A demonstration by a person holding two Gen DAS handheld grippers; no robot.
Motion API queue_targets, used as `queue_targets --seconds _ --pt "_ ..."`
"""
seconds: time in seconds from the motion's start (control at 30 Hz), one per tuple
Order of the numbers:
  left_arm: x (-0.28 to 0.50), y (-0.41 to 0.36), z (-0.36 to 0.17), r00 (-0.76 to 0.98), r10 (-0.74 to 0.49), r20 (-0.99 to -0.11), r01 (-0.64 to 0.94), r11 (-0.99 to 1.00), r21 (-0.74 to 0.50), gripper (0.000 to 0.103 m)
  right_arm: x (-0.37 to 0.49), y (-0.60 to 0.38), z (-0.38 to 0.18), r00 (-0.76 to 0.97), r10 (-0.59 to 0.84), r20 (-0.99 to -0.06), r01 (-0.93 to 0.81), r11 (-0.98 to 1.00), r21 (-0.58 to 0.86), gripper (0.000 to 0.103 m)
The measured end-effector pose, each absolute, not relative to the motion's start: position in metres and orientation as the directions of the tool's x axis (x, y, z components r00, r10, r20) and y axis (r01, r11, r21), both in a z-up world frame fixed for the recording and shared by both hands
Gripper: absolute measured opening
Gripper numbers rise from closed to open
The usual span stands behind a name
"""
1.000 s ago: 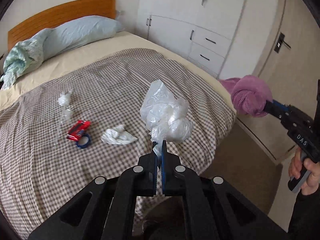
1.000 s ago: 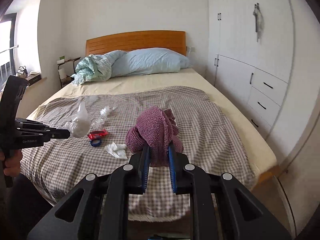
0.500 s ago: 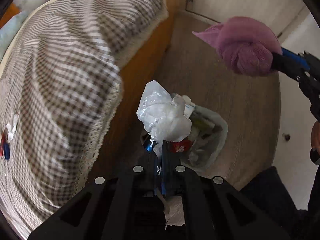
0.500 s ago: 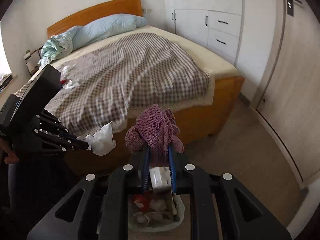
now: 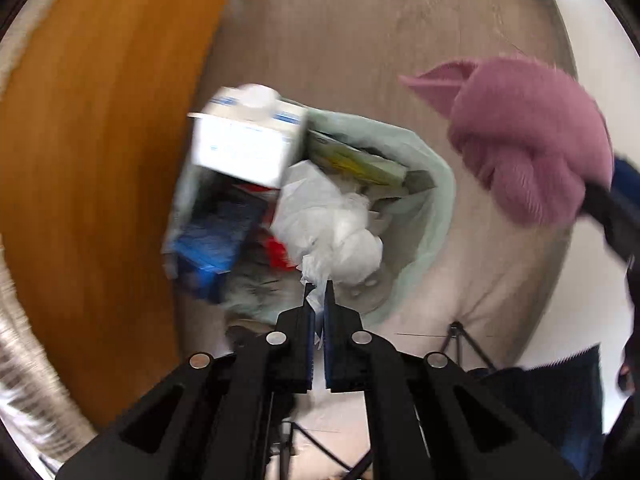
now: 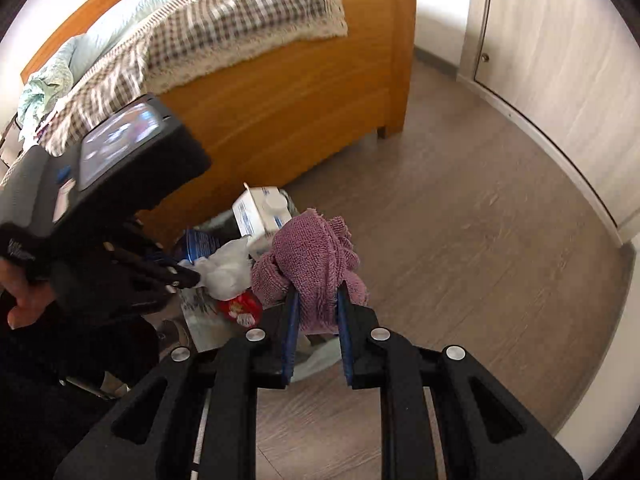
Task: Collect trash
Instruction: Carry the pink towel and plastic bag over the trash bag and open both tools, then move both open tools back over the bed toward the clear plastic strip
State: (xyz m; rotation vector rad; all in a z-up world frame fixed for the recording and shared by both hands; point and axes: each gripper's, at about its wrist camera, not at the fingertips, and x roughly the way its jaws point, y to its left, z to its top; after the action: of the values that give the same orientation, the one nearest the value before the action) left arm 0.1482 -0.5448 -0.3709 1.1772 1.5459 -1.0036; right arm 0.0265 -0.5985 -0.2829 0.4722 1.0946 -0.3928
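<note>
A crumpled clear plastic bag (image 5: pixel 328 224) hangs just above the lined trash bin (image 5: pixel 436 200), its tail pinched between the pads of my left gripper (image 5: pixel 317 286), whose jaws are starting to open. From the right wrist view the same bag (image 6: pixel 226 266) and left gripper (image 6: pixel 188 278) sit over the bin's contents. My right gripper (image 6: pixel 316 296) is shut on a bunched purple cloth (image 6: pixel 312 256), held beside and slightly above the bin; the left wrist view shows that cloth (image 5: pixel 532 140) to the bin's right.
The bin holds a white carton (image 5: pixel 244 140), a blue can (image 6: pixel 200 242), red packaging (image 6: pixel 240 308) and other waste. The wooden bed frame (image 6: pixel 280 92) stands right behind it. Wood floor spreads to the right up to white cupboard doors (image 6: pixel 540 60).
Both grippers swung away from the bed and dropped toward the floor, now pointing steeply down over the bin. The bag and the cloth came along in their grips.
</note>
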Motion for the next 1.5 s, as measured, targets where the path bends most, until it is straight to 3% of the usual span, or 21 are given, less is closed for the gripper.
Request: queue_targets --seconds 0.07,0.17,0.2,0.57,0.6,0.7,0.83,1.07,1.2,1.5 --pt "0.147 -0.551 -0.385 -0.129 0.244 -0.961 0.974 0.215 -0.077 0.006 0.025 -0.599 -0.292 0.393 -0.056 -0.918 0.530 0.830 0.177 0.018" --pt "0.143 -0.557 -0.386 -0.107 0.232 -0.967 0.980 0.190 -0.062 0.032 0.025 -0.596 -0.302 0.375 -0.038 -0.926 0.525 0.832 0.178 0.018" --pt "0.148 -0.558 -0.378 -0.098 0.198 -0.975 0.979 0.193 -0.059 0.035 0.025 -0.594 -0.305 0.369 -0.032 -0.929 0.520 0.835 0.178 0.018" --pt "0.212 -0.545 -0.289 -0.038 -0.039 -0.998 0.942 0.331 -0.049 0.041 0.045 -0.573 -0.332 0.323 0.046 -0.945 0.465 0.862 0.201 0.021" --pt "0.213 -0.540 -0.283 -0.031 -0.048 -0.998 0.943 0.331 -0.045 0.041 0.048 -0.574 -0.336 0.322 0.051 -0.945 0.469 0.859 0.206 0.025" --pt "0.219 -0.531 -0.264 -0.023 -0.076 -0.997 0.939 0.340 -0.048 0.042 0.059 -0.583 -0.344 0.283 0.032 -0.959 0.516 0.837 0.180 0.064" --pt "0.231 -0.510 -0.238 -0.023 -0.139 -0.990 0.933 0.354 -0.071 0.043 0.060 -0.593 -0.322 0.335 -0.013 -0.942 0.549 0.815 0.184 0.070" --pt "0.248 -0.483 -0.200 0.013 -0.231 -0.973 0.905 0.416 -0.087 0.043 0.065 -0.589 -0.298 0.326 -0.023 -0.945 0.542 0.824 0.167 0.070" --pt "0.252 -0.466 -0.179 0.022 -0.276 -0.961 0.901 0.423 -0.100 0.052 0.080 -0.575 -0.293 0.253 -0.046 -0.966 0.493 0.866 0.088 0.070" --pt "0.299 -0.400 -0.151 0.082 -0.360 -0.929 0.855 0.505 -0.121 0.056 0.121 -0.556 -0.261 0.197 -0.104 -0.975 0.421 0.907 -0.012 0.070"
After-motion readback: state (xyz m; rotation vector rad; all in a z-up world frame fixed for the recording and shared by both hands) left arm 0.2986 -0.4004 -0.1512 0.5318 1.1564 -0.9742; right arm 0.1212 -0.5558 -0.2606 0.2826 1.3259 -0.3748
